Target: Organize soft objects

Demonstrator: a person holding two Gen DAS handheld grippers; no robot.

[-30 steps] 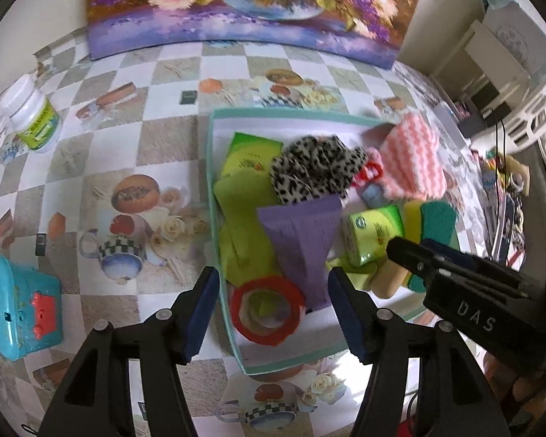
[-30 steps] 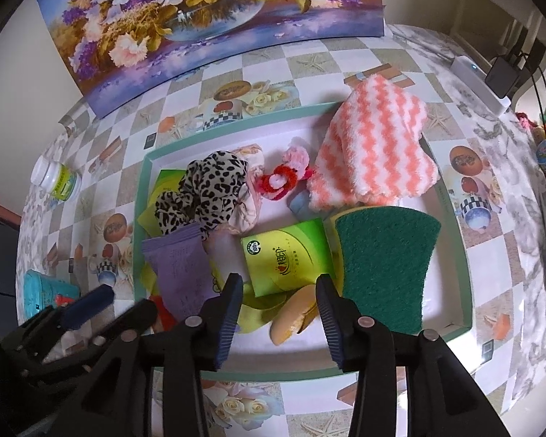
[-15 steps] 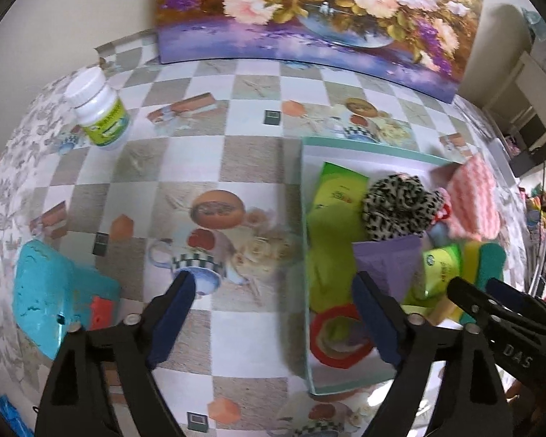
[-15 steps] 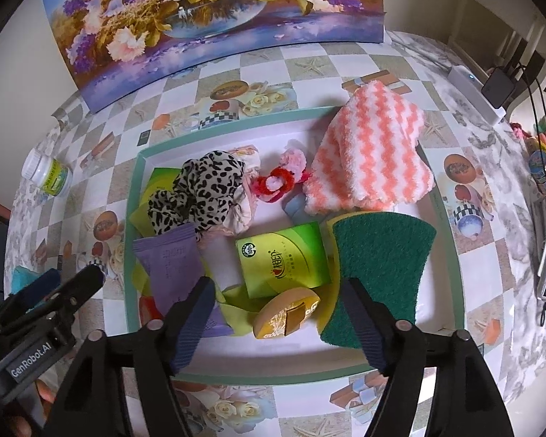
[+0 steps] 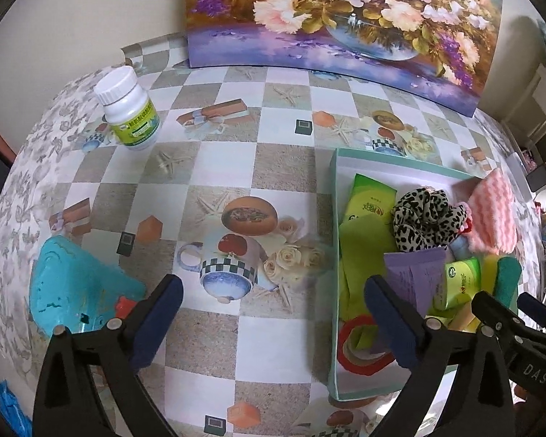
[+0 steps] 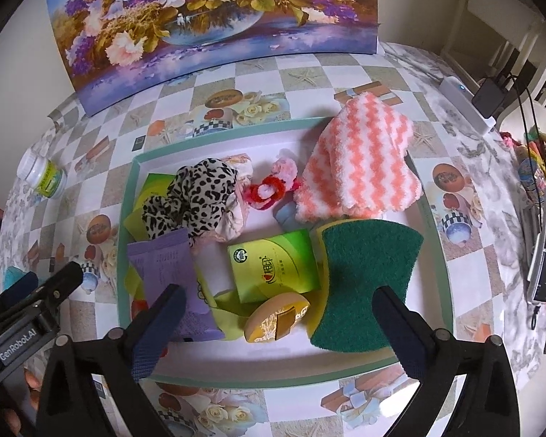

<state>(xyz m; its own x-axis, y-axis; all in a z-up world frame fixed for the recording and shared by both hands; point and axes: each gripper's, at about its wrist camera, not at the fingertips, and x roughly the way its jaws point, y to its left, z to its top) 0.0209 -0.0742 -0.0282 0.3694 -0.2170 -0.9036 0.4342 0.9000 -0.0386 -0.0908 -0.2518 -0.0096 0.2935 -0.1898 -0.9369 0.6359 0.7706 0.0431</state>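
Observation:
A teal-rimmed tray (image 6: 126, 218) (image 5: 333, 196) holds soft things: a leopard scrunchie (image 6: 196, 196) (image 5: 424, 215), a pink-and-white zigzag cloth (image 6: 360, 167) (image 5: 493, 215), a green sponge (image 6: 367, 280), a red-and-pink hair tie (image 6: 273, 184), green packets (image 6: 273, 266), a purple pouch (image 6: 167, 276) (image 5: 415, 276), and a red tape ring (image 5: 360, 342). My left gripper (image 5: 273, 313) is open and empty above the tablecloth, left of the tray. My right gripper (image 6: 278, 327) is open and empty over the tray's near edge.
A white pill bottle (image 5: 129, 109) (image 6: 43, 174) stands at the far left. A turquoise box (image 5: 72, 291) lies near the left fingers. A flower painting (image 5: 345, 18) leans on the wall behind. Cables and clutter (image 6: 542, 218) lie to the right.
Both grippers have opened wide and pulled back. The left one has swung left, from over the tape ring in the tray to over the tablecloth.

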